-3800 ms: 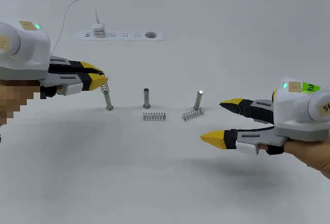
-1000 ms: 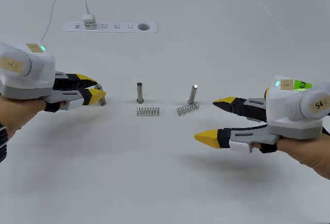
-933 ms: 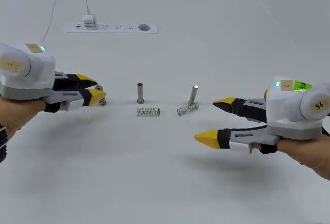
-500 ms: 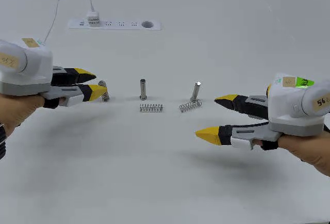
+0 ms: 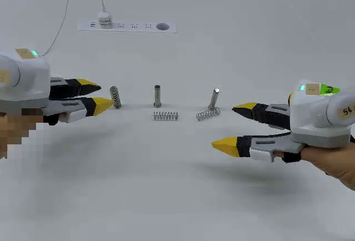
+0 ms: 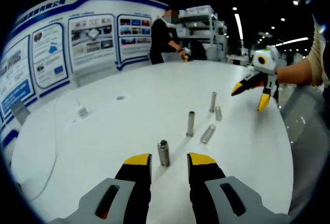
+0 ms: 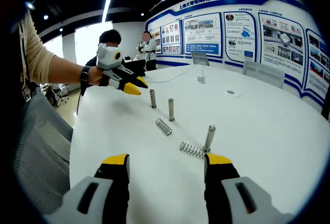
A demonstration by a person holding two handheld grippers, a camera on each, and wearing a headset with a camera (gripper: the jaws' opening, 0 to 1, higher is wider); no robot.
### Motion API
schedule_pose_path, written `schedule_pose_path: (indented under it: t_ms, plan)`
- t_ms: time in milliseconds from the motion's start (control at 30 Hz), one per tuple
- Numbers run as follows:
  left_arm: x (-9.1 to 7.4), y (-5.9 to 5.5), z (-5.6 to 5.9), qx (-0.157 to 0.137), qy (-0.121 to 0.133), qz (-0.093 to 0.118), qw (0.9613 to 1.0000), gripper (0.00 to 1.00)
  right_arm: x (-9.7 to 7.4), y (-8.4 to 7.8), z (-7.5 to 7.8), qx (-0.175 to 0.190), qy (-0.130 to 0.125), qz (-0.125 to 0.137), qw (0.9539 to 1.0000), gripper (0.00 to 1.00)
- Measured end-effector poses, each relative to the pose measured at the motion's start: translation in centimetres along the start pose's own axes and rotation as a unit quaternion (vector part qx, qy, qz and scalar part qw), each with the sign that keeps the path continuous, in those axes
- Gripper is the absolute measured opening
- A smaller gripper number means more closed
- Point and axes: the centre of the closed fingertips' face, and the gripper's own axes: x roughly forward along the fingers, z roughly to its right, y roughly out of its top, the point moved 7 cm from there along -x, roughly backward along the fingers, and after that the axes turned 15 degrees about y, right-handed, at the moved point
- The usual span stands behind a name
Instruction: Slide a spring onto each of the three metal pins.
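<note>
Left gripper (image 5: 105, 95) and right gripper (image 5: 223, 126) both gape, empty. Loose spring (image 5: 165, 116) looks light and squashy: I'd pinch it mid-coil, gently.

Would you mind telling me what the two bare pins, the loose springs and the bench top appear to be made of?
Middle pin and right pin: likely bare steel, smooth and silvery, with bright highlights. Loose springs: thin coiled wire, silvery grey, probably steel. Bench top: white, matte, no glare; laminate or painted board, cannot tell which.
</note>
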Motion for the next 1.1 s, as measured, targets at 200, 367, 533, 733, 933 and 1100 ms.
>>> schedule_pose_path:
  t_ms: [200, 367, 533, 733, 933, 1100]
  plan:
    - [-0.8, -0.1, 0.6, 0.002, -0.003, 0.003, 1.0, 0.27, 0.0, -0.1, 0.1, -0.001, -0.001, 0.0, 1.0, 0.6]
    - [-1.2, -0.1, 1.3, 0.003, -0.008, 0.006, 0.9999, 0.27, 0.0, 0.0, 0.1, -0.002, -0.001, 0.001, 1.0, 0.6]
    - [-1.4, -0.1, 2.1, 0.001, -0.013, 0.008, 0.9999, 0.27, 0.0, 0.1, 0.1, -0.003, 0.0, 0.002, 1.0, 0.6]
    - [-1.4, -0.2, 3.8, 0.005, -0.028, 0.008, 0.9996, 0.27, -0.1, 0.2, 0.0, -0.003, 0.0, 0.004, 1.0, 0.6]
    - [-0.9, -0.2, 5.3, 0.013, -0.046, 0.005, 0.9988, 0.27, 0.0, 0.4, -0.1, -0.006, 0.001, 0.004, 1.0, 0.6]
    - [-0.3, 0.0, 6.1, 0.019, -0.059, 0.005, 0.9981, 0.27, 0.0, 0.5, -0.3, -0.005, 0.0, 0.005, 1.0, 0.6]
